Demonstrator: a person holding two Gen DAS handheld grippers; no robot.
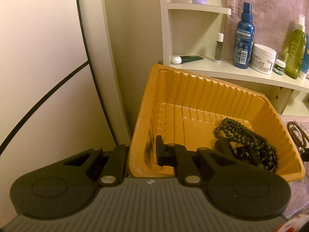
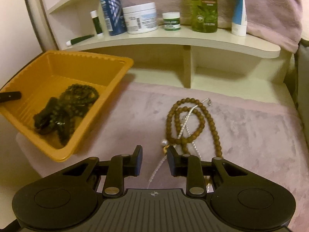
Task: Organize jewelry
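- Jewelry lies in two places: a heap of dark green round beads [image 2: 73,104] in the orange tray [image 2: 119,71], and a brown bead strand [image 2: 193,119] looped on the mauve cloth [image 2: 251,135] beside the tray.
- The brown beads are small matte spheres coiled in loose overlapping loops; a thin silvery twisted chain [image 2: 188,120] runs through them, with a pale pearl-like bead [image 2: 164,141] at its near end.
- The tray is thin moulded plastic, rectangular, with ribbed sloping walls and a rolled rim; it sits tilted.
- The cloth is soft and plushy, with a brushed nap showing light and dark streaks.
- The left gripper [image 1: 154,152] is clamped on the tray's near wall, one finger inside, the other hidden outside it.
- The right gripper [image 2: 154,160] hovers low over the cloth with its jaws partly apart; the chain passes between the fingers, and the right one is beside the pearl. Nothing is pinched.
- Behind, a pale curved laminate shelf [image 2: 212,42] carries a blue spray bottle [image 2: 111,11], a white cream jar [image 2: 140,18] and a green olive bottle [image 2: 204,7].
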